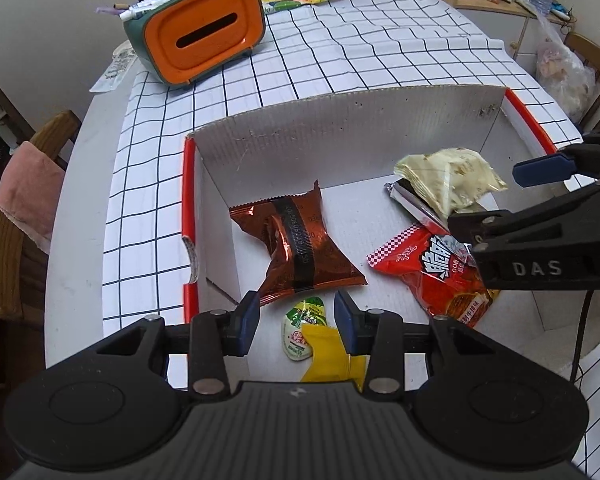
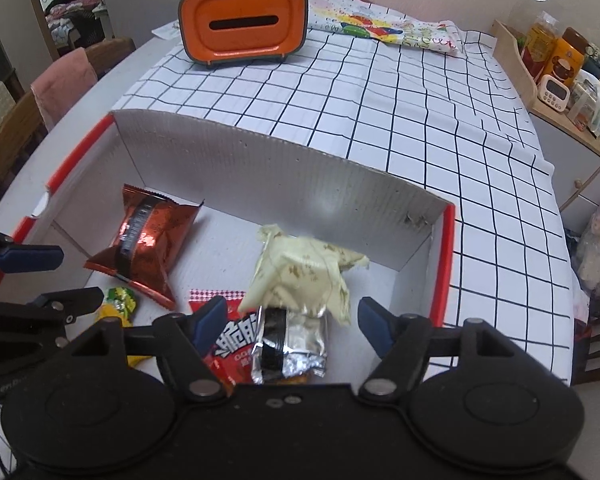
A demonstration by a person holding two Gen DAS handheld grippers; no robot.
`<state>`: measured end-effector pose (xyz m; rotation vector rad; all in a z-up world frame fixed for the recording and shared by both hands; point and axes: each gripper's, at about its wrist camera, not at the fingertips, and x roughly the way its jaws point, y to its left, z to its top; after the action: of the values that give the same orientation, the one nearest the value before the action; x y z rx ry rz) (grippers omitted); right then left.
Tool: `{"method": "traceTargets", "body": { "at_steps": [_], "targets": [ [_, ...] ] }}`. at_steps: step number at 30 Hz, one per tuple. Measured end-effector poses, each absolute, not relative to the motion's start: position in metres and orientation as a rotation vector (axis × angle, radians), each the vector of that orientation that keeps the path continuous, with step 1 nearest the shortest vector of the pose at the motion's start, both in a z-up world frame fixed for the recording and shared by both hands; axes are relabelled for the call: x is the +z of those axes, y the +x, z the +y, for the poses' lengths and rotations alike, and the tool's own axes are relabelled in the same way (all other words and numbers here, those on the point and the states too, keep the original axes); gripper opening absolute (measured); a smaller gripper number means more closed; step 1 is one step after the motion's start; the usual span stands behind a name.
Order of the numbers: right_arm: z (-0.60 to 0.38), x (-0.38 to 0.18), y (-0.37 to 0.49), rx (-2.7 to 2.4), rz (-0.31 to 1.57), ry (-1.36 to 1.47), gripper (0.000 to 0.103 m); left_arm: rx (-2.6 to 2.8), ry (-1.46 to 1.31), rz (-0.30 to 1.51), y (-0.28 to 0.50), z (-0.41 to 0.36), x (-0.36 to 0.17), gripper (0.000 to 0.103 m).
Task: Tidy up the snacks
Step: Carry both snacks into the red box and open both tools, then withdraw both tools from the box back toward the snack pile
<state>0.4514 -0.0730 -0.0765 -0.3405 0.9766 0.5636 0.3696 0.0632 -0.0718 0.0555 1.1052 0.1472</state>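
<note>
Checked tablecloth (image 2: 380, 128) covered the table; orange tissue box (image 2: 242, 20) stood at far end. White cardboard box (image 2: 260, 176) with red rim sat near. Inside: copper packet (image 1: 296, 240) at left, red packet (image 1: 432, 276) right, cream packet (image 2: 300, 276) lying loose atop a silver packet (image 2: 288, 352). Right gripper (image 2: 290, 322) stood released, straddling the cream packet. Left gripper (image 1: 296, 316) was clenched narrow, empty, above a green sachet (image 1: 300, 328) and yellow packet (image 1: 324, 354).
</note>
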Motion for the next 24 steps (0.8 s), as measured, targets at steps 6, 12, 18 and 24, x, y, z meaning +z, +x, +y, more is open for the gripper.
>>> {"method": "traceTargets", "body": {
  "at_steps": [6,12,18,24],
  "targets": [
    [-0.084,-0.062,0.433,0.564,0.955,-0.310,0.075,0.141,0.043,1.071,0.355,0.064,-0.058,0.040],
    [-0.096,-0.042,0.411,0.572,0.923,-0.273,0.081,0.126,0.038,1.033,0.336,0.061,-0.043,0.043],
    [-0.110,-0.024,0.384,0.585,0.892,-0.223,0.085,0.106,0.032,0.992,0.314,0.056,-0.029,0.049],
    [-0.121,-0.011,0.352,0.605,0.862,-0.188,0.091,0.078,0.025,0.949,0.289,0.051,-0.015,0.057]
  ]
}}
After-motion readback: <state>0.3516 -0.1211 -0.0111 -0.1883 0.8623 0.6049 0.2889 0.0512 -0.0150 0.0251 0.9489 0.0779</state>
